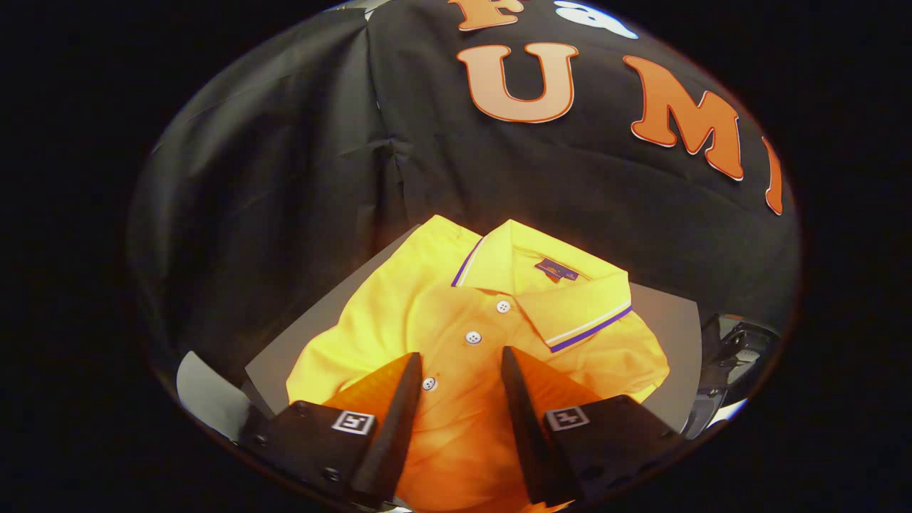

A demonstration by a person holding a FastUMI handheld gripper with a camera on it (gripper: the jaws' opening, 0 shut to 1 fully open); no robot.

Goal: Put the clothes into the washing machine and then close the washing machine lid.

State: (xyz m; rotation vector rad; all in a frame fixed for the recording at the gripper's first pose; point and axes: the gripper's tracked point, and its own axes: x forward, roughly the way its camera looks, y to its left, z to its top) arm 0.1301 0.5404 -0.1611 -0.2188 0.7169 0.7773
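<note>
**Black cloth behind, folded polo ahead — a thin pinch is the risk**

Black booth cloth hangs behind a grey board (673,313), and on that board lies the task's garment, a folded yellow polo shirt (399,313).

The gripper (459,360) hangs over the shirt with its two fingers spread apart; nothing is pinched between them. In the gap between the fingertips runs the button placket (473,337), one white button right by the left fingertip and two more just beyond. Beyond those sits the collar (570,310) with its purple-and-white trim, and a dark label inside the neck. Whether the tips touch the fabric I cannot tell.

What could go wrong, as I judge it:

- Closing here may catch only the top layer at the placket — the fold would then open and the rest hang loose, likely to snag on the way into the drum.
- A fingertip landing on a button could slide off the hard surface and lose the cloth.
- Pressing down too shallow may skate over the smooth knit; too deep may drag the board.

A dark object with shiny edges (734,342) sits just past the board's right edge; I cannot tell what it is.
</note>
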